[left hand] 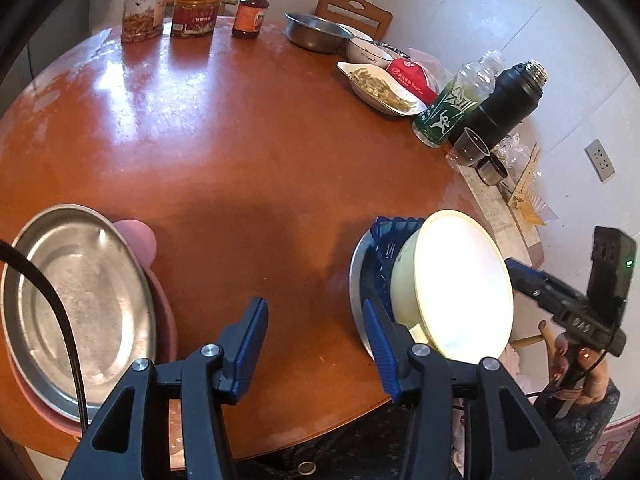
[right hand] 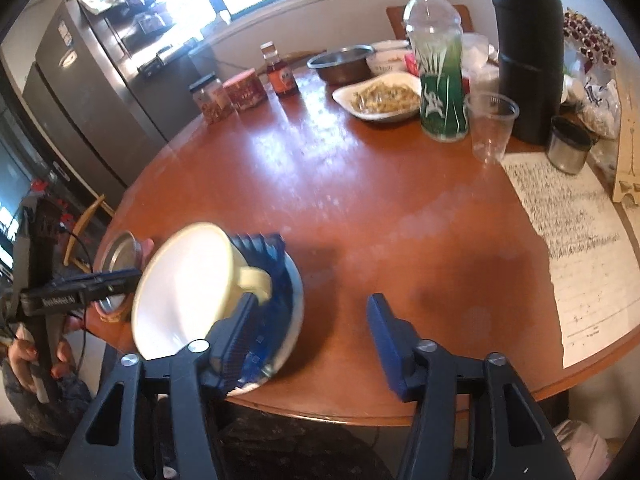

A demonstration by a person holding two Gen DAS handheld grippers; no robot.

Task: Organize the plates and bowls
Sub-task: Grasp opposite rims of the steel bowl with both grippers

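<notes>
A pale yellow bowl (left hand: 460, 280) with a handle lies tilted on its side in a blue ribbed bowl (left hand: 390, 236), which sits on a metal plate (left hand: 356, 276) near the table's front edge. The same stack shows in the right wrist view: yellow bowl (right hand: 184, 284), blue bowl (right hand: 264, 256). A steel plate (left hand: 76, 304) rests on a pink plate (left hand: 138, 234) at the left. My left gripper (left hand: 316, 348) is open, its right finger just beside the yellow bowl. My right gripper (right hand: 310, 336) is open, its left finger against the stack.
At the table's far side stand jars (left hand: 146, 10), a sauce bottle (left hand: 250, 10), a steel bowl (left hand: 316, 32), a food dish (left hand: 380, 86), a green bottle (left hand: 452, 104), a black flask (left hand: 504, 100) and a plastic cup (left hand: 468, 148). A written paper sheet (right hand: 580, 240) lies at the right.
</notes>
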